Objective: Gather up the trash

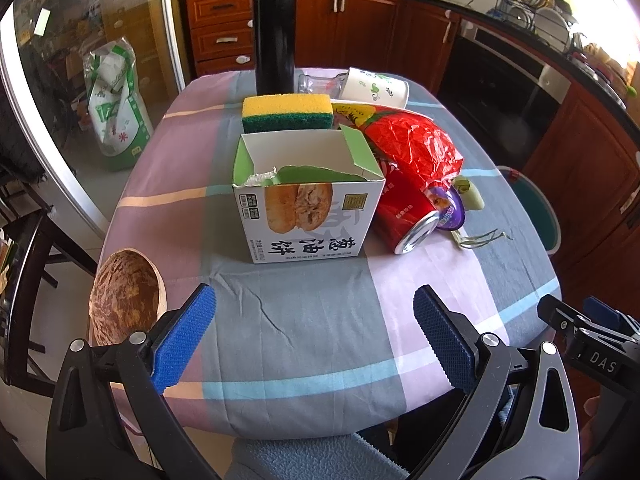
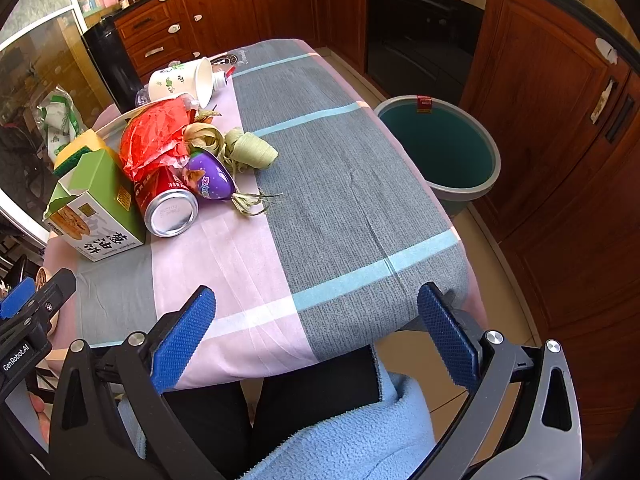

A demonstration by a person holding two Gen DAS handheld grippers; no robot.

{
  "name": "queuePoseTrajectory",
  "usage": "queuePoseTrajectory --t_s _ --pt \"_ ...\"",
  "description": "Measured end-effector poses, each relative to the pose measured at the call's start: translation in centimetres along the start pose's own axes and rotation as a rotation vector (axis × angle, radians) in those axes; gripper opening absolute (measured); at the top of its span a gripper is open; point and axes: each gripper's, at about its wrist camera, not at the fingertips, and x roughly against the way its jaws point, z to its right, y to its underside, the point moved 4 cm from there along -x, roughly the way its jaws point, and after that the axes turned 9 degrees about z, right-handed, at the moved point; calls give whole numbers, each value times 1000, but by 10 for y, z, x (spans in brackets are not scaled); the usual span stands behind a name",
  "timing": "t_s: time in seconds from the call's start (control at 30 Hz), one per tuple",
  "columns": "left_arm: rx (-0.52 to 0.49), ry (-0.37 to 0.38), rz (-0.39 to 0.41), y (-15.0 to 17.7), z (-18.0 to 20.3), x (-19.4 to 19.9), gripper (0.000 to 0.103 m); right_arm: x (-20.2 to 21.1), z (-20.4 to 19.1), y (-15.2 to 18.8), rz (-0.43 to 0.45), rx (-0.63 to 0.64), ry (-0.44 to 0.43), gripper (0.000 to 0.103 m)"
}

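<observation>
Left wrist view first: the left gripper (image 1: 314, 338) is spread wide with nothing between its blue pads, hanging over the near edge of the checked tablecloth (image 1: 320, 320). Straight ahead sits the torn-open food box (image 1: 306, 196), and it blocks most of what's behind it, so the sponge (image 1: 287, 114) shows only partly and the black flask (image 1: 275, 36) loses its base. Off to the box's right, touching it, a red can (image 1: 402, 216) lies on its side under a crumpled red wrapper (image 1: 416, 144); the purple thing (image 1: 450, 208) beside it is too squashed in to identify. A wooden bowl (image 1: 126, 300) is cut off by the left finger, and the bin (image 1: 532, 204) barely peeks past the table edge. Right wrist view: the right gripper (image 2: 316, 336) is also wide open and empty, well apart from the trash pile, which sits far left. The teal bin (image 2: 440, 144) stands on the floor just beside the table's right side. A tipped paper cup (image 2: 186, 80) lies at the back, and dried leaf strips (image 2: 244, 148) are next to the can.
</observation>
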Motion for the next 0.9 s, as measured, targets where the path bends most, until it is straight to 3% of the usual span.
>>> queuePoseTrajectory --t_s 0.9 --pt "15 -1 -24 3 -4 -8 99 -7 -1 5 -30 13 -7 97"
